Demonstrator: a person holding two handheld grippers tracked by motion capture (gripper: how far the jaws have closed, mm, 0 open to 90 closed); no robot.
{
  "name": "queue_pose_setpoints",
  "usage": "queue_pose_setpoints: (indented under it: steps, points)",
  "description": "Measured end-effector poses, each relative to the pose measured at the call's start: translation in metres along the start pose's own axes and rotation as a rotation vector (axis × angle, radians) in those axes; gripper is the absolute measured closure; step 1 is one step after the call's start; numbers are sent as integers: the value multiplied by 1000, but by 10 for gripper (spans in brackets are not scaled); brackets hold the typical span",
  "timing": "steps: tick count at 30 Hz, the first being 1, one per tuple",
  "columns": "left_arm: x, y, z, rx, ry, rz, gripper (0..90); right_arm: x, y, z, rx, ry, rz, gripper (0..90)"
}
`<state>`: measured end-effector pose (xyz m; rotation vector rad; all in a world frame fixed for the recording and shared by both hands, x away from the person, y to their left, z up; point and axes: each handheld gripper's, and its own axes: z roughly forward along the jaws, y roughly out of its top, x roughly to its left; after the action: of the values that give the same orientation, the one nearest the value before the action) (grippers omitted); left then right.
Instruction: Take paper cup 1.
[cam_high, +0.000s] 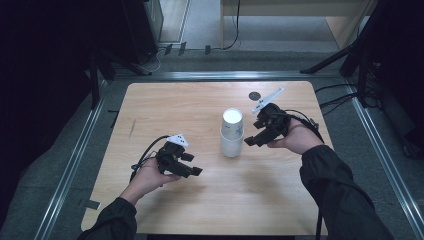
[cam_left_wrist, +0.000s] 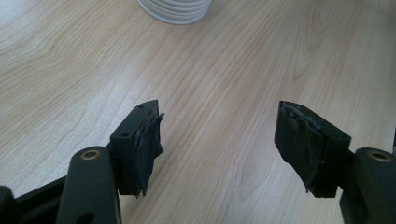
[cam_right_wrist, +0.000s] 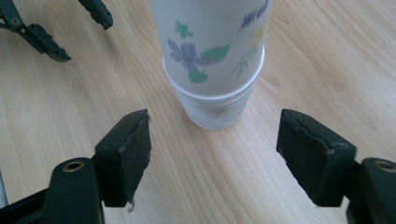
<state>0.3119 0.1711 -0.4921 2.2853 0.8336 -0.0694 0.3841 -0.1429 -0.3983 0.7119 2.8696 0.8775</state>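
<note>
A stack of white paper cups (cam_high: 232, 132) stands upside down at the middle of the wooden table (cam_high: 200, 100); the top cup bears a flower print (cam_right_wrist: 215, 60). My right gripper (cam_high: 254, 134) hovers just right of the stack, jaws open and pointed at it, with the stack beyond the pads (cam_right_wrist: 215, 149), not between them. My left gripper (cam_high: 192, 164) is held left of the stack, open, with bare tabletop between its jaws (cam_left_wrist: 217, 144). The stack's lower rims (cam_left_wrist: 173, 9) lie ahead of it. The right gripper view also catches the left gripper (cam_right_wrist: 77, 30) at top left.
A small dark disc (cam_high: 254, 95) lies on the table behind the right hand. Metal rails (cam_high: 75, 165) border the table on the floor. Dark stands and cables (cam_high: 345, 95) sit at the back and right.
</note>
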Motion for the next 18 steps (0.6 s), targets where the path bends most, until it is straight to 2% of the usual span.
queue_pose_setpoints:
  steps: [1, 11, 14, 18]
  points:
    - [0, 0, 0, 4, -3, -2, 316, -1, 7, -1, 16, -7, -23, 291]
    - [-2, 1, 2, 12, -8, 9, 315, -5, 31, -4, 43, 1, -30, 250]
    - [-1, 1, 1, 10, -7, 11, 318, -4, 39, -3, 81, -9, -40, 258]
    - [-2, 2, 0, 3, -7, 9, 325, -5, 49, -2, 102, -9, -54, 255]
